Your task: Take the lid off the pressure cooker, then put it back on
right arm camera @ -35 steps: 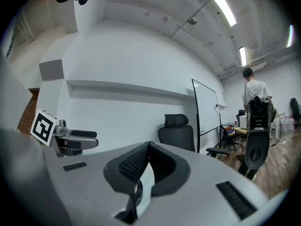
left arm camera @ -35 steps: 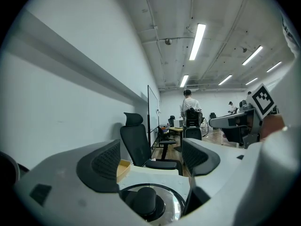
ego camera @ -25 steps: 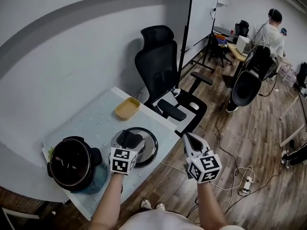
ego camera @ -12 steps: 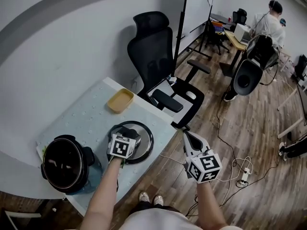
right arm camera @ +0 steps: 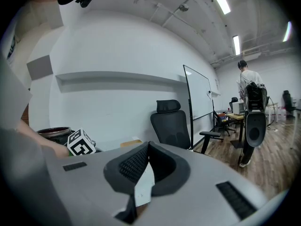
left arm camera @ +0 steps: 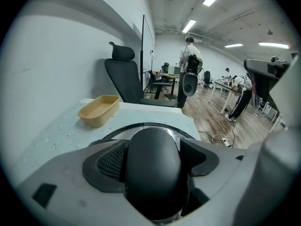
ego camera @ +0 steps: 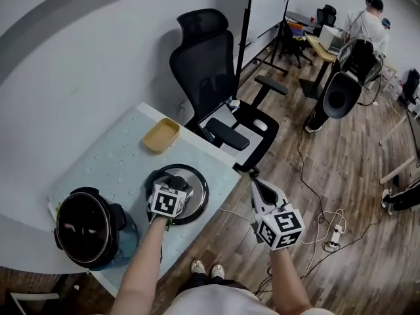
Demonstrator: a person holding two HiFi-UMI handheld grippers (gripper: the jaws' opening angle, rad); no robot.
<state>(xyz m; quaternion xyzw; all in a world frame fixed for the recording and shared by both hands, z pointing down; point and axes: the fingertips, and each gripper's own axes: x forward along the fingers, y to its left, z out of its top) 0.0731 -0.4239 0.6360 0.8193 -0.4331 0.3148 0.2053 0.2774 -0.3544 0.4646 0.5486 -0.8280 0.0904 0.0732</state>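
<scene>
The pressure cooker pot (ego camera: 86,227) stands open at the table's near left corner, without its lid. The steel lid (ego camera: 197,192) lies flat on the table to the pot's right. In the left gripper view its black knob (left arm camera: 153,173) fills the gap between the jaws, above the lid's rim (left arm camera: 141,127). My left gripper (ego camera: 177,186) is over the lid's middle, shut on that knob. My right gripper (ego camera: 258,189) hangs off the table's right edge over the floor, jaws shut and holding nothing. The right gripper view shows the right gripper (right arm camera: 146,150) with the pot (right arm camera: 54,133) far left.
A yellow tray (ego camera: 161,135) lies at the table's far edge, beyond the lid. A black office chair (ego camera: 220,84) stands just behind the table (ego camera: 111,166). Cables and a power strip (ego camera: 331,245) lie on the wooden floor at right. A person (ego camera: 367,25) stands far back by desks.
My left gripper has slid forward over the lid until its jaws sit around the knob. The right gripper has stayed in place. The head view has shifted slightly.
</scene>
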